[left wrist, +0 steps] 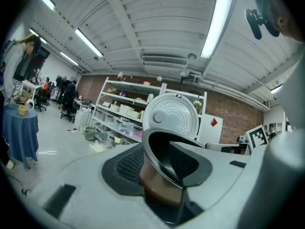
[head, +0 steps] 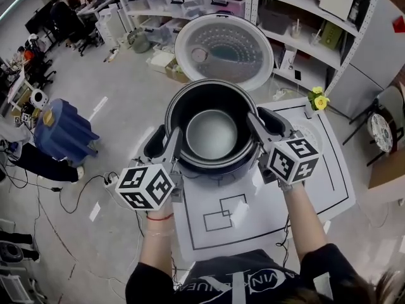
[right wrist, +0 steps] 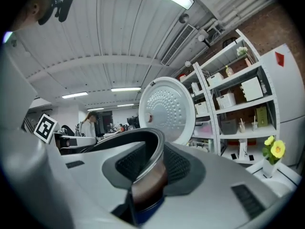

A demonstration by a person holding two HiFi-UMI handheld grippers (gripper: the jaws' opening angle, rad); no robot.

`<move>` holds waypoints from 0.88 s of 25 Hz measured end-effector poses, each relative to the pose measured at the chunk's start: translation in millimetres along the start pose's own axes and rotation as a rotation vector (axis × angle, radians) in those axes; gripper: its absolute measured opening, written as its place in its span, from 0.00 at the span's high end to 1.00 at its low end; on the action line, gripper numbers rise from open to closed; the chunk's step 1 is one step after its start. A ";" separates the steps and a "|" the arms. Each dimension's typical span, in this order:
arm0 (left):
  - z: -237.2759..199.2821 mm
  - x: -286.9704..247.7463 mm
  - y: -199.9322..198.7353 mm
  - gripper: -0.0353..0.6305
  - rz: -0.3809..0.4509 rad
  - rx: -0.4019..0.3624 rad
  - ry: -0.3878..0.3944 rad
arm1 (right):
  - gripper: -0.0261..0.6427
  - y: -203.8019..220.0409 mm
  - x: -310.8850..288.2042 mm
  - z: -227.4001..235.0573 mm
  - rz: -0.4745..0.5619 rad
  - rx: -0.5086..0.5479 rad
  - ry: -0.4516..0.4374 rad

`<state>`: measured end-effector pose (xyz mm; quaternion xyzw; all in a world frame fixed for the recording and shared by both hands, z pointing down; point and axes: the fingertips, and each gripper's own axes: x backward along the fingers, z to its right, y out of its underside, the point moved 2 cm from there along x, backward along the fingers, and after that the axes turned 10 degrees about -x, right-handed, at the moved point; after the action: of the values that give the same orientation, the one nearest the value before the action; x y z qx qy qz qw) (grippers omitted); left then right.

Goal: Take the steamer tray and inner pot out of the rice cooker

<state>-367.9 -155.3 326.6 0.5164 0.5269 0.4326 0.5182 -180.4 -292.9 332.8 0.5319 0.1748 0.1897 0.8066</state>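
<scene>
Holding the inner pot (head: 211,132) up over the tabletop (head: 319,189), just in front of the open lid (head: 224,46). Pinching its rim on opposite sides with the jaws of the left gripper (head: 166,145) and the right gripper (head: 261,126), probably for keeping it level.

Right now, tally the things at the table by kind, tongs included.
Tongs: 2 (left tongs, right tongs, both clamped on the pot rim)
Pot: 1
Cooker, lid up: 1
Flower vase: 1
Mat: 1
Total: 6
</scene>
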 end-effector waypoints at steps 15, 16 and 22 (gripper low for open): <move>38.8 33.9 -76.7 0.72 0.182 -0.077 -0.018 | 0.79 -59.0 46.3 -27.5 0.155 0.020 -0.068; 43.3 34.5 -78.8 0.72 0.190 -0.077 -0.012 | 0.79 -62.6 51.4 -27.1 0.166 0.023 -0.066; 83.7 32.3 -95.4 0.72 0.236 -0.085 0.055 | 0.79 -85.5 94.1 -14.5 0.231 0.038 -0.031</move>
<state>-291.7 -138.7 221.5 0.5404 0.4574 0.5265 0.4707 -95.5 -266.2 240.8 0.5666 0.1034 0.2699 0.7716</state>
